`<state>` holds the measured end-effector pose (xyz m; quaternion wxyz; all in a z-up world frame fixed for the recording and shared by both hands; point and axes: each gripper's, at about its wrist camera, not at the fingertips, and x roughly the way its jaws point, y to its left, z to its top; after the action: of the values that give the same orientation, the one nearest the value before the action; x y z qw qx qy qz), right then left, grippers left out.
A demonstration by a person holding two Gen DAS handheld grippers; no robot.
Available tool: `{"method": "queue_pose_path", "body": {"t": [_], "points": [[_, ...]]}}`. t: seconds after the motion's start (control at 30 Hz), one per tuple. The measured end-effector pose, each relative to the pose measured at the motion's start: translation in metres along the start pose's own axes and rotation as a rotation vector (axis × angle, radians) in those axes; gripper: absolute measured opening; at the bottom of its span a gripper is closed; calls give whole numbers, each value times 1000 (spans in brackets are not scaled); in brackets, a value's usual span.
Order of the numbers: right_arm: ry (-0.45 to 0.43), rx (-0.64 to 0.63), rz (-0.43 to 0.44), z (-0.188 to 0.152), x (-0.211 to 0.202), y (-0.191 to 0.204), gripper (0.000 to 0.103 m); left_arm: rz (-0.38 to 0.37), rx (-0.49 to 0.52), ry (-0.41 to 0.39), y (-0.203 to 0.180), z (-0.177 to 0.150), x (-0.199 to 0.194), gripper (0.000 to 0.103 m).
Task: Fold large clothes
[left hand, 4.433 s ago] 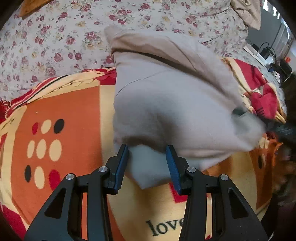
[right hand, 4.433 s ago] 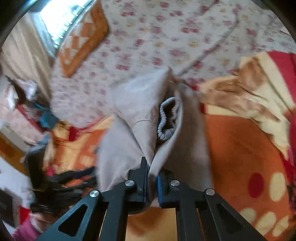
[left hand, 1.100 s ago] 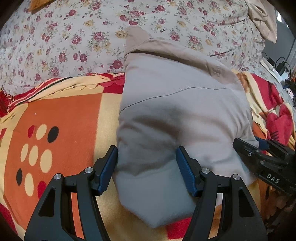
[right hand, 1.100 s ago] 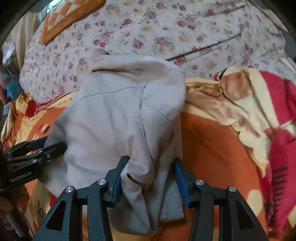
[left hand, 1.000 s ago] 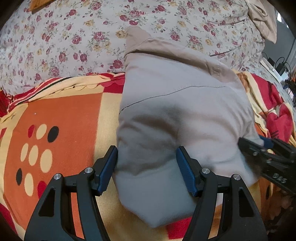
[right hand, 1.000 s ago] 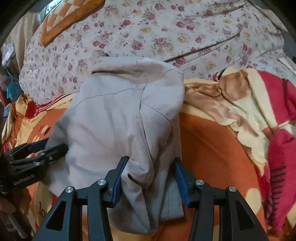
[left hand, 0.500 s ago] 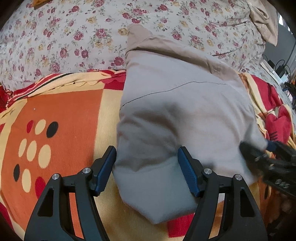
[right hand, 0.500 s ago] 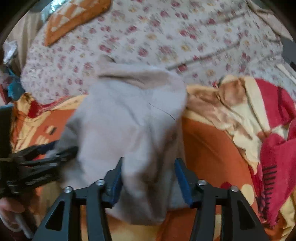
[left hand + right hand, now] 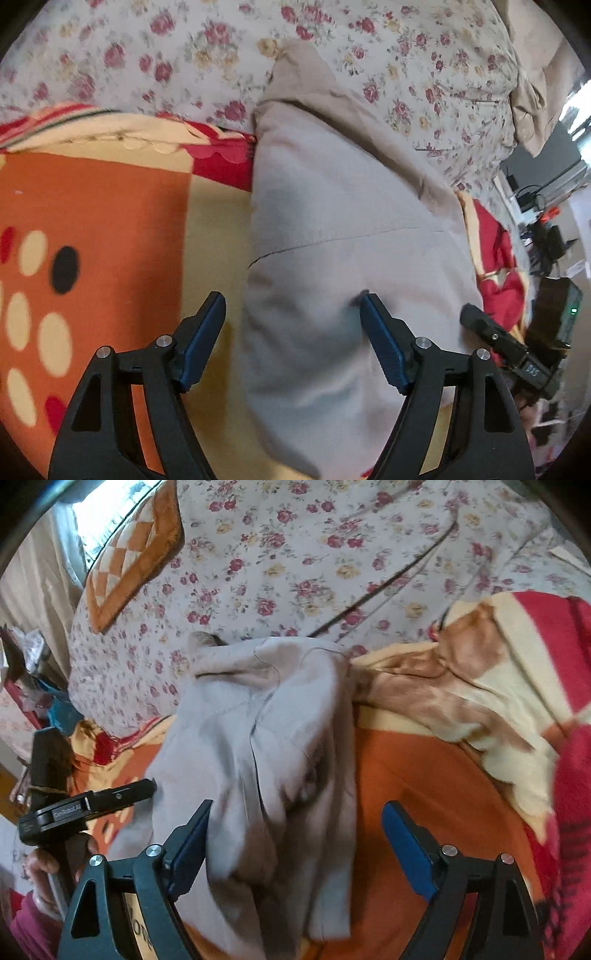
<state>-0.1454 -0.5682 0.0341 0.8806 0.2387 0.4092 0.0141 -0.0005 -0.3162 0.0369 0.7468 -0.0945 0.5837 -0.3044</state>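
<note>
A folded grey garment [image 9: 343, 258] lies on an orange, yellow and red blanket [image 9: 110, 229]. My left gripper [image 9: 293, 314] is open, with its jaws astride the garment's near left edge and nothing held. In the right wrist view the same garment [image 9: 258, 746] lies bunched and creased. My right gripper [image 9: 295, 823] is wide open over its near end and holds nothing. The right gripper also shows at the right edge of the left wrist view [image 9: 495, 339], and the left gripper at the left of the right wrist view [image 9: 92, 805].
A floral sheet [image 9: 184, 62] covers the bed behind the blanket. An orange checked cushion [image 9: 129, 550] lies at the far left of the bed. A rumpled red and cream blanket fold [image 9: 517, 686] lies to the right. Desk clutter [image 9: 546, 206] stands beyond the bed.
Both grippers have let go of the garment and opened wider. The garment now lies folded on the blanket. The left gripper has shifted slightly left; the right one has drawn back a little.
</note>
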Motion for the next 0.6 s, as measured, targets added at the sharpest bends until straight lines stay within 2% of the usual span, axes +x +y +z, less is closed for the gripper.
{"method": "queue_pose_path", "body": {"t": [0.1,0.27,0.3,0.33,0.37,0.4,0.43,0.47,0.53,0.6], "points": [[17,-1,45,11,17,-2,87,-78,-11,77,2,7,18,81],[54,83,143,31,44,-11,87,-94,31,114,-6,16,30,83],[57,100,154,33,48,-11,84,-104,30,125,-6,18,34,83],[65,107,160,35,51,-10,69,-118,22,133,-6,20,36,83],[78,110,159,37,55,-7,60,-121,21,136,-6,21,38,78],[75,102,146,37,55,-4,57,-114,29,123,-7,21,37,63],[75,88,131,37,54,1,54,-113,38,110,-9,21,35,56],[72,64,111,38,49,9,50,-108,55,84,-12,20,29,40],[59,36,121,38,38,20,40,-112,81,40,-16,17,12,28],[44,13,168,39,21,36,36,-138,90,16,-21,13,-9,24]]}}
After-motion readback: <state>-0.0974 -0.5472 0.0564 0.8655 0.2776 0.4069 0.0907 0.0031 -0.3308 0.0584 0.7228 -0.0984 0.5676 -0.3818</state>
